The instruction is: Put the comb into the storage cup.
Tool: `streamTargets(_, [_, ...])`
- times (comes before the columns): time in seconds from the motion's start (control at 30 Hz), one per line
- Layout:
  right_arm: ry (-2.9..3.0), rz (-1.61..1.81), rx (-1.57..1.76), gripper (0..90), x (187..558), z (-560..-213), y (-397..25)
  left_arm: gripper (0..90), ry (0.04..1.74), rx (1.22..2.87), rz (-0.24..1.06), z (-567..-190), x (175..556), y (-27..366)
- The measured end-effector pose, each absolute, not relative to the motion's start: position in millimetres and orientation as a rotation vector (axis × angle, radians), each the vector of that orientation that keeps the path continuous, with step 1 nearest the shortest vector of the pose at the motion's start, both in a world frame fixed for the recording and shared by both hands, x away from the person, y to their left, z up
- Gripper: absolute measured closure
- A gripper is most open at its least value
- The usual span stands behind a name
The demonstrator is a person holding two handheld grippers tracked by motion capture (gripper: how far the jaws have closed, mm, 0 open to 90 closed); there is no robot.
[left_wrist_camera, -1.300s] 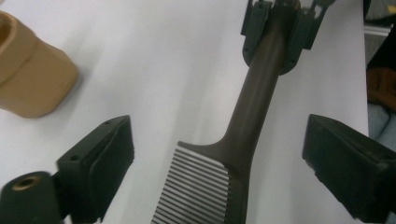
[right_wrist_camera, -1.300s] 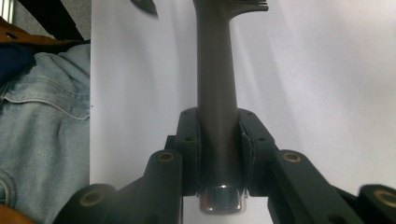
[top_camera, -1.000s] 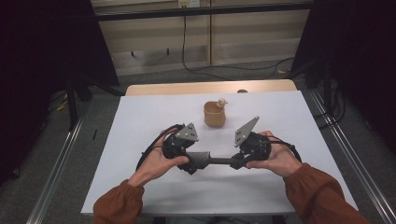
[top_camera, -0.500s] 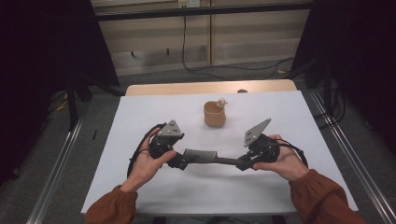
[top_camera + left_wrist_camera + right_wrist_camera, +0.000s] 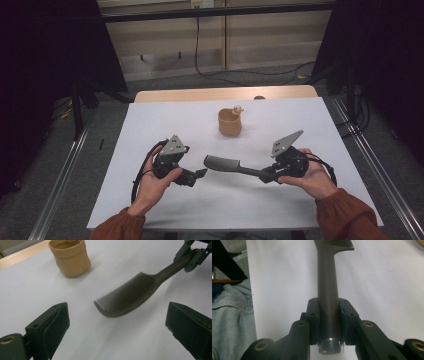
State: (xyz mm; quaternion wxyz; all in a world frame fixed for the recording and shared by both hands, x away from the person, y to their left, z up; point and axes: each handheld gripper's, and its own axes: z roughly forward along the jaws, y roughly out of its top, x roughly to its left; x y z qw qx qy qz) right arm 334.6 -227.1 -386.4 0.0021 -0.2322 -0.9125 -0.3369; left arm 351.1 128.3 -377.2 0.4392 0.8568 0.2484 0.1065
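Note:
A dark grey comb [image 5: 224,164] hangs just above the white table sheet [image 5: 280,120], its toothed end pointing left. My right gripper [image 5: 266,175] is shut on the comb's handle [image 5: 327,277], which the right gripper view shows clamped between the two black pads [image 5: 313,315]. My left gripper [image 5: 200,174] is open, a short way left of the comb's toothed end and apart from it. In the left gripper view the comb [image 5: 130,293] lies beyond my left gripper [image 5: 117,323], whose jaws stand wide apart with nothing between them.
A tan cup [image 5: 230,123] with a small figure on its rim stands at the table's middle back; it also appears as the cup [image 5: 70,257] in the left gripper view. A wooden table edge [image 5: 225,93] runs along the back. Cables lie on the floor beyond.
My left gripper has let go of the comb's toothed end, opened and drawn back to the left. The right gripper has moved right, still holding the comb by its handle.

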Motion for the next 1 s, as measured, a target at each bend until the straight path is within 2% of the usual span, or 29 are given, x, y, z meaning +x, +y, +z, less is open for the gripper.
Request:
streamTargets(0.3, [-2.816,-1.131,-0.791,72.3,329.7,-401.9,-233.8,4.7,0.669,2.052,0.265,-399.2,344.4,143.2])
streamTargets(0.43, [-2.813,-1.153,-0.801,72.3,326.4,-403.9,-235.8,4.5,0.682,2.025,0.314,-405.0,340.1,146.9])
streamTargets(1.0, [-2.802,-1.364,-0.827,72.3,321.4,-407.7,-241.6,3.7,0.702,1.925,0.342,-410.4,332.1,143.8])
